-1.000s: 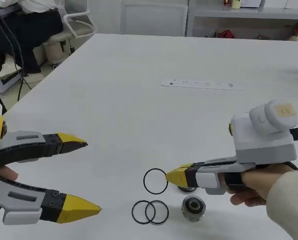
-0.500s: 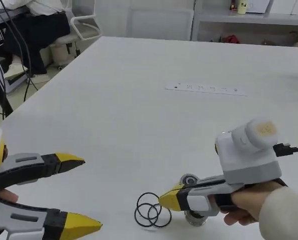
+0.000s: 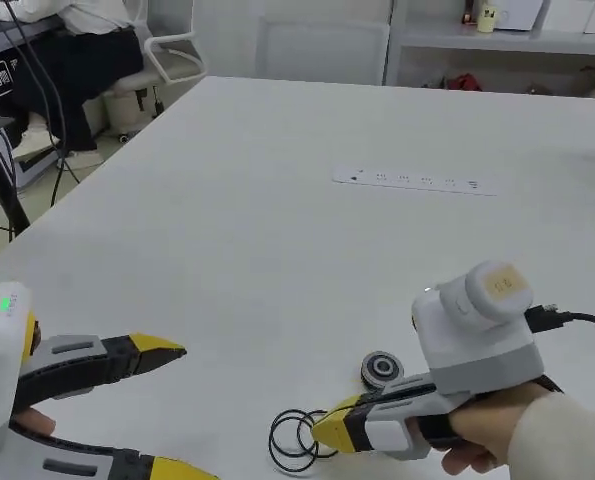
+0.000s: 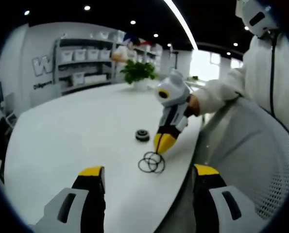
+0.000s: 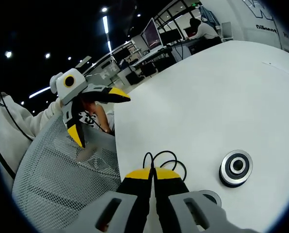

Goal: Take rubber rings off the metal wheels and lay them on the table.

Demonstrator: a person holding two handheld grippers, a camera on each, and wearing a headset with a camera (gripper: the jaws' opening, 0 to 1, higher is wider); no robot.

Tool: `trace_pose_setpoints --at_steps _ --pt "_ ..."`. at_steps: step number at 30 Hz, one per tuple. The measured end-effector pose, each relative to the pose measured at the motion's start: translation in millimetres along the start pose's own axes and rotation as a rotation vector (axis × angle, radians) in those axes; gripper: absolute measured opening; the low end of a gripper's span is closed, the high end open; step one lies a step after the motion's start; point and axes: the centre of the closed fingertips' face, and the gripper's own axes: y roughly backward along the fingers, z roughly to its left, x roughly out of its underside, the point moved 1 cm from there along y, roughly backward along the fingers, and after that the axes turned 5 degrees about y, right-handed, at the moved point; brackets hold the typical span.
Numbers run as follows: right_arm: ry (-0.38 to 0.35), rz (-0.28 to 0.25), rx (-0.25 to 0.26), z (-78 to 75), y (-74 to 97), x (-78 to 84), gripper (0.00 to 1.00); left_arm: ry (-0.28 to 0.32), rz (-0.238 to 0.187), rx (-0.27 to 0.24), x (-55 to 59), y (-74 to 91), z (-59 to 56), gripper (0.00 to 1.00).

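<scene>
Three black rubber rings (image 3: 295, 440) lie overlapped near the table's front edge. My right gripper (image 3: 319, 430) is shut, its yellow tips at the pile, with one ring (image 5: 149, 158) looping up from between them. One metal wheel (image 3: 381, 368) lies flat just behind that gripper, bare of rings, also seen as a wheel (image 5: 236, 168) to the right of the jaws. A second wheel (image 5: 210, 197) peeks out beside the right jaw. My left gripper (image 3: 182, 410) hovers open at the lower left, apart from the rings (image 4: 152, 162), with nothing between its jaws.
A white power strip (image 3: 415, 181) lies flat further back on the white table (image 3: 227, 200). A mesh chair (image 4: 251, 160) stands close to the table's near edge. An office chair (image 3: 167, 45) and shelves stand beyond the far side.
My right gripper has carried one ring left and nearer, onto the two rings that lay together. The left gripper has dropped lower in the picture.
</scene>
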Motion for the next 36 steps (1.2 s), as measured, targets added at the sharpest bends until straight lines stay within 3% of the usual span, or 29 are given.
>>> trace_pose_setpoints --at_steps 10,26,36 --pt "0.033 0.041 0.005 1.1 -5.5 9.2 0.00 0.004 0.006 0.003 2.3 -1.7 -2.5 0.72" --pt "0.088 0.035 0.038 -4.6 -0.2 5.2 0.02 -0.010 0.013 -0.031 1.9 1.2 1.4 0.72" --pt "0.104 0.010 0.063 -9.8 7.3 -3.7 0.05 -0.044 -0.019 -0.052 -18.8 10.2 1.3 0.72"
